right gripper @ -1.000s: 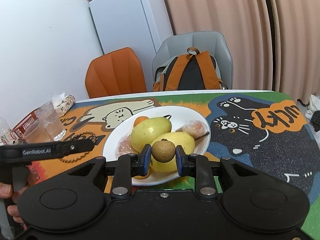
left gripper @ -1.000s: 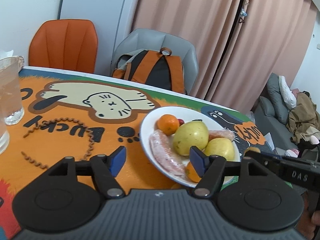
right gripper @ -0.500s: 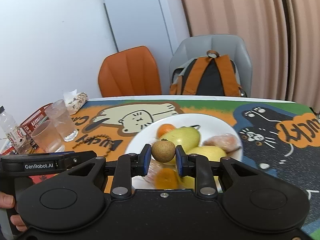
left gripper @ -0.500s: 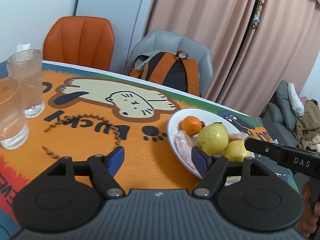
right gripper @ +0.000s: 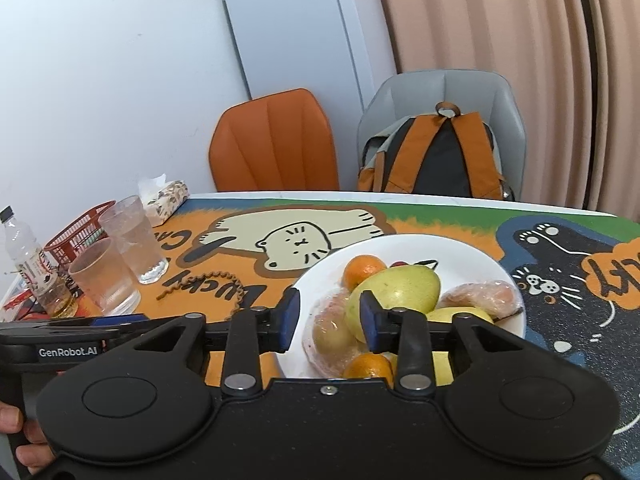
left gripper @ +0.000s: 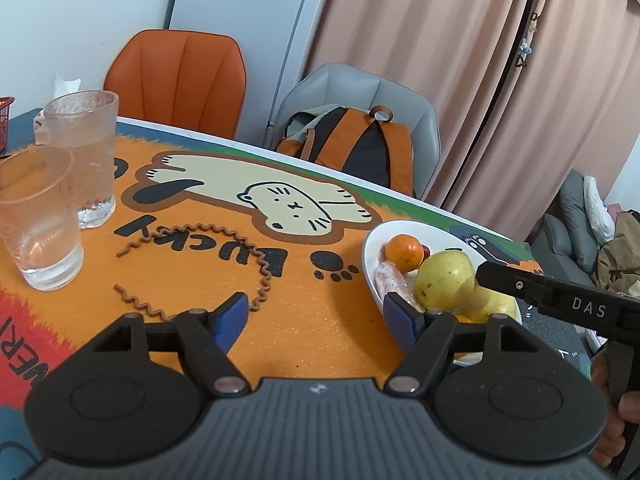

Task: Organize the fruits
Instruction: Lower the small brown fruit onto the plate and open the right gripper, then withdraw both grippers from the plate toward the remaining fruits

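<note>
A white plate (right gripper: pixel 472 258) on the cartoon-cat table mat holds yellow-green pears (right gripper: pixel 394 290), oranges (right gripper: pixel 362 270) and plastic-wrapped fruit (right gripper: pixel 482 298). My right gripper (right gripper: pixel 328 322) is open and empty, just above the plate's near left edge. The small brown fruit it held is not visible. My left gripper (left gripper: pixel 316 316) is open and empty over the orange mat, left of the plate (left gripper: pixel 370 256). The pear (left gripper: pixel 444 278) and an orange (left gripper: pixel 404 252) show there. The right gripper's body (left gripper: pixel 560 300) reaches over the plate from the right.
Two water glasses (left gripper: pixel 86 156) (left gripper: pixel 36 216) stand at the left, beside a brown spiral cord (left gripper: pixel 224 256). A red basket (right gripper: pixel 76 234), bottle (right gripper: pixel 28 252) and tissue pack (right gripper: pixel 164 196) sit at the table's far left. An orange chair (right gripper: pixel 276 144) and a grey chair with a backpack (right gripper: pixel 436 160) stand behind.
My right gripper opened and the small brown fruit left its fingers. The left gripper shifted left, bringing the glasses further into view.
</note>
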Demonstrator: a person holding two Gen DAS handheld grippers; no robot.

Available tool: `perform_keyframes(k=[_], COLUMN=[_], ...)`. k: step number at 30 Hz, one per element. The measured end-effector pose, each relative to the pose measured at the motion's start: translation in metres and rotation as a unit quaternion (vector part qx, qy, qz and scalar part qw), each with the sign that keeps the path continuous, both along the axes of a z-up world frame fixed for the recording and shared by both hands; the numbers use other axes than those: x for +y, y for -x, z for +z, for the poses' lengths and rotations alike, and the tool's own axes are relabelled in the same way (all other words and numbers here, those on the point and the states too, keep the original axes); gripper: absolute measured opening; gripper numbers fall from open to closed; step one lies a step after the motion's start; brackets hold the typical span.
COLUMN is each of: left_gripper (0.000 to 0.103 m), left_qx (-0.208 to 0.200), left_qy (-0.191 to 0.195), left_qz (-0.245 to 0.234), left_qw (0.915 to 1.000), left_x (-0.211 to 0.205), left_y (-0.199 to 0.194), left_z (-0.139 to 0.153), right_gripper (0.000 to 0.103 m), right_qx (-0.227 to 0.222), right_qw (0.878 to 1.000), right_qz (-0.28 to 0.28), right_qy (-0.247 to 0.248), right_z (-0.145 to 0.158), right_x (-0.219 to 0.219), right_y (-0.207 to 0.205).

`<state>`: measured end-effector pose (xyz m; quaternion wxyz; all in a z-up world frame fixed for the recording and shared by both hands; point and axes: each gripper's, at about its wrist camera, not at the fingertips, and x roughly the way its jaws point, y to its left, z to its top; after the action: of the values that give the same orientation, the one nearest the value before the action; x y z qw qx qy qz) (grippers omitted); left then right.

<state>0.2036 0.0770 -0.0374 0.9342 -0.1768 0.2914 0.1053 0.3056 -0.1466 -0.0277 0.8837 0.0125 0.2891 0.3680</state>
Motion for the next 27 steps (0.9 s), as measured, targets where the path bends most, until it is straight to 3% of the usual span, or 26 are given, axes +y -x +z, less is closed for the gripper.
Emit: perform_keyframes(k=[14,27], left_gripper=[0.077,0.082], left_qx=[0.003,0.006], left_qy=[0.0,0.0], left_qz=[-0.006,-0.017], left_qw=[1.0,0.9998], left_x=[-0.008,-0.021], left_y=[0.012,0.025], left_z=[-0.002,-0.005], right_gripper=[0.034,0.042], right_qx=[0.017,0.031], right_qw=[1.0,0.999], right_qz=[-0.015,-0.03], right_qy=[0.001,0.004], right_z=[-0.006,-0.016], right_x=[-0.027,-0.052], right_y=[0.022,0.04])
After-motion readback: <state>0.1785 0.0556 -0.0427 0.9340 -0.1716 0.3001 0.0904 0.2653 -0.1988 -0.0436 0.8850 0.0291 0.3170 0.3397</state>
